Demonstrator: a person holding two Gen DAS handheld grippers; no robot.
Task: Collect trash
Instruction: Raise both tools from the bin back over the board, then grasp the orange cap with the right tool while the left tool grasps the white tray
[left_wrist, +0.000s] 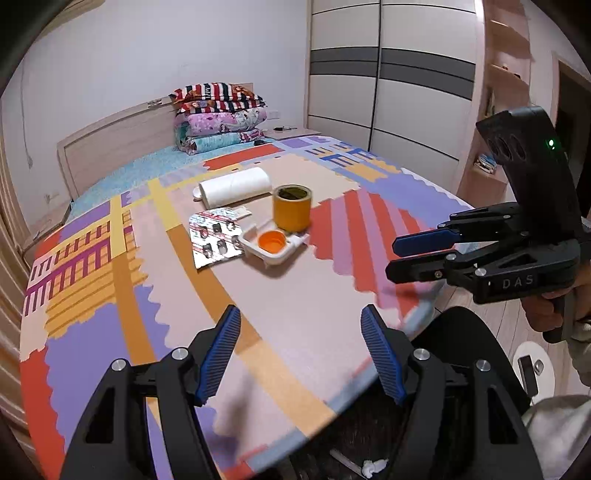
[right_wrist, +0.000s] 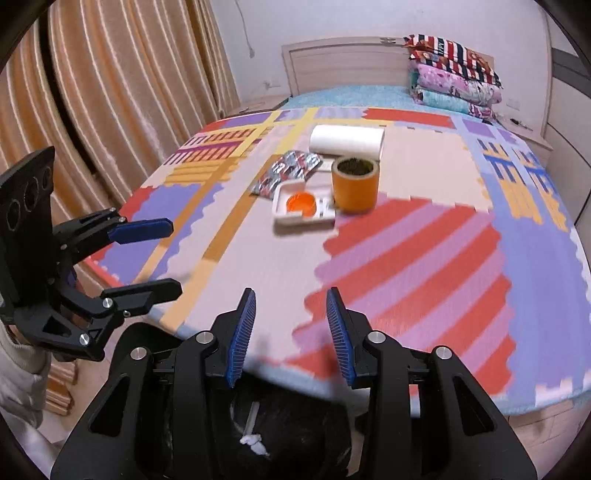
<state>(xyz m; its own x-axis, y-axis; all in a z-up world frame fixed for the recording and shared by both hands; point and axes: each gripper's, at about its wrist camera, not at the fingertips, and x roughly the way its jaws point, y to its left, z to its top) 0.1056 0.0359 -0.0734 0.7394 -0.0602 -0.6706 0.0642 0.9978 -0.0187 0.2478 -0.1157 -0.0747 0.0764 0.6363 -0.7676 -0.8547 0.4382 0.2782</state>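
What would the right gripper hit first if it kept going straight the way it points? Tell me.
Probably the bare patterned mat on the bed: the right gripper, open and empty, points down at it. The white tray with the orange cap lies farther along; depth is uncertain.

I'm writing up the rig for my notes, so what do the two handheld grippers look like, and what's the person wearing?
Both are matte black plastic frames with triangular cutouts and silver bolt heads. The left gripper and right gripper carry ribbed blue pads on their fingers. The right one has "DAS" lettering, and a black upright block with round recesses and a green light. The sleeves are light, whitish fabric.
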